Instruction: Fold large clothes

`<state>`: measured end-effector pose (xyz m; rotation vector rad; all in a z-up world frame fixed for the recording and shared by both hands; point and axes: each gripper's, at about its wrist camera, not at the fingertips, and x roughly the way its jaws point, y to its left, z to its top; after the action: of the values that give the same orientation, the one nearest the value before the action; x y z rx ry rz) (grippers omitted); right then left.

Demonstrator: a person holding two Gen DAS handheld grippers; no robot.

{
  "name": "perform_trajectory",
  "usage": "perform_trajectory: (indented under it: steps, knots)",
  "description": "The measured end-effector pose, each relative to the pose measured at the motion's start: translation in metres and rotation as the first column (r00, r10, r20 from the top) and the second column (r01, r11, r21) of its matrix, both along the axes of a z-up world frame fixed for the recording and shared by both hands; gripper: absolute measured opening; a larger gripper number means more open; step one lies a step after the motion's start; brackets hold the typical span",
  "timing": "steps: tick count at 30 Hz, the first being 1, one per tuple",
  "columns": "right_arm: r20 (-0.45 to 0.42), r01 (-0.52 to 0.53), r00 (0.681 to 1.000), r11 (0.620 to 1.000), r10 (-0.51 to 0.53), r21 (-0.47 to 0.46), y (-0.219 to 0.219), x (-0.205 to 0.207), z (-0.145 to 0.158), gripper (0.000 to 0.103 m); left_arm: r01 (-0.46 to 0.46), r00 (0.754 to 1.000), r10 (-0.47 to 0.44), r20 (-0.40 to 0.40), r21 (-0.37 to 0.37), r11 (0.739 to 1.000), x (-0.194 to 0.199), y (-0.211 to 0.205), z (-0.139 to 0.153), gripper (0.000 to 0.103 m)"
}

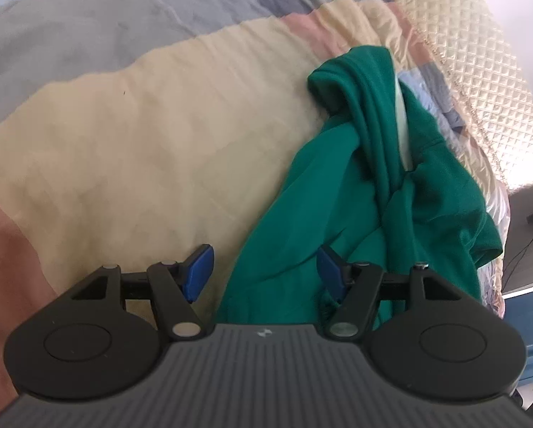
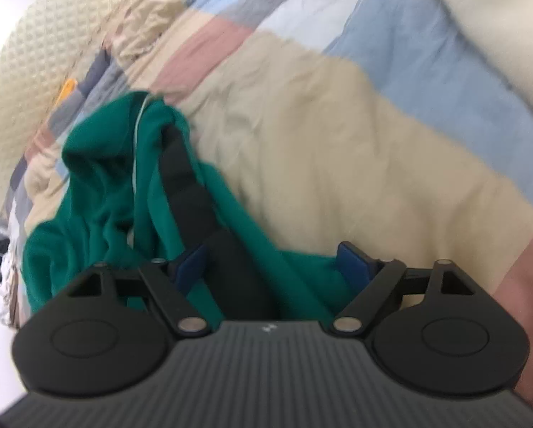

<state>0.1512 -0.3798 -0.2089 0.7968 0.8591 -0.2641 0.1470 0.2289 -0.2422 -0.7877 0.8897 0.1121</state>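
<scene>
In the left wrist view, a crumpled green fleece hoodie (image 1: 380, 192) lies bunched on a patchwork bedspread of cream, pink, grey and blue panels (image 1: 141, 135). The hoodie sits on the right part of the broad cream panel, its hood end heaped at the far side and a pale drawstring (image 1: 404, 125) running down its folds. The left gripper (image 1: 264, 273), black with blue pads, has its jaws spread apart and clamps nothing. One blue pad (image 1: 198, 273) hangs over bare cream panel just beside the hoodie's near edge; the other is over the green cloth. Whether that pad touches the fabric cannot be told. Beyond the hoodie, a cream quilted cover with a diamond pattern (image 1: 480, 71) borders the bedspread.

In the right wrist view, which is somewhat blurred, the same hoodie (image 2: 102, 192) lies on the left of the cream panel (image 2: 338, 142), with a dark band (image 2: 191, 192) running through it towards the camera. The right gripper (image 2: 277, 267) stands wide, its pads pressing on nothing; green cloth and the dark band lie between them. The quilted cover (image 2: 34, 53) shows beyond the hoodie at the far left.
</scene>
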Motion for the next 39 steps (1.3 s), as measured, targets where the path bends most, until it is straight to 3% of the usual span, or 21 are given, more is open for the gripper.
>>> perform_trajectory:
  steps: [6, 9, 12, 16, 21, 24, 27, 30, 33, 35, 37, 39]
  knots:
    - [0.045, -0.067, 0.997, 0.995, 0.064, 0.071, 0.009, -0.005, 0.000, 0.089, 0.078, 0.997, -0.079, -0.011, -0.079, 0.994, 0.002, -0.009, -0.009, 0.069]
    - [0.101, -0.085, 0.992, 0.986, 0.071, 0.143, 0.011, -0.011, 0.004, 0.089, 0.129, 0.992, -0.127, 0.026, -0.116, 0.985, 0.001, -0.015, -0.007, 0.071]
    - [0.204, -0.168, 0.971, 0.959, 0.122, 0.228, 0.021, -0.012, 0.011, 0.089, 0.150, 0.988, -0.142, 0.064, -0.136, 0.979, -0.004, -0.018, -0.002, 0.072]
    - [0.290, -0.275, 0.932, 0.947, 0.219, 0.165, 0.040, -0.014, 0.027, 0.089, 0.150, 0.989, -0.148, 0.027, -0.101, 0.983, -0.005, -0.024, -0.003, 0.072]
    - [0.127, -0.197, 0.972, 0.980, 0.197, -0.016, 0.049, -0.009, 0.023, 0.087, 0.143, 0.989, -0.144, -0.022, -0.063, 0.988, -0.006, -0.028, -0.007, 0.072]
    - [0.033, -0.120, 0.992, 0.990, 0.123, -0.080, 0.045, -0.005, 0.014, 0.086, 0.158, 0.987, -0.159, -0.037, -0.033, 0.987, -0.008, -0.029, -0.006, 0.072]
    - [-0.007, -0.080, 0.997, 0.991, 0.080, -0.104, 0.045, -0.007, 0.006, 0.086, 0.170, 0.984, -0.171, -0.049, -0.012, 0.985, -0.007, -0.029, -0.007, 0.072]
    - [-0.021, -0.075, 0.997, 0.997, 0.075, 0.019, 0.037, -0.014, -0.011, 0.088, 0.181, 0.982, -0.181, -0.063, -0.002, 0.984, -0.002, -0.032, -0.009, 0.072]
    - [0.033, -0.090, 0.996, 0.992, 0.088, 0.088, 0.036, -0.020, -0.008, 0.089, 0.210, 0.975, -0.209, -0.073, 0.000, 0.978, 0.001, -0.037, -0.008, 0.071]
    - [0.091, -0.101, 0.992, 0.981, 0.087, 0.165, 0.032, -0.024, -0.007, 0.084, 0.235, 0.970, -0.236, -0.057, -0.023, 0.972, 0.000, -0.039, -0.005, 0.070]
    - [0.172, -0.148, 0.980, 0.950, 0.103, 0.275, 0.031, -0.022, -0.008, 0.070, 0.249, 0.968, -0.250, -0.020, -0.039, 0.968, -0.001, -0.041, -0.002, 0.070]
    - [0.205, -0.203, 0.968, 0.929, 0.143, 0.310, 0.036, -0.017, -0.007, 0.069, 0.262, 0.965, -0.263, -0.006, -0.051, 0.964, 0.001, -0.041, -0.001, 0.070]
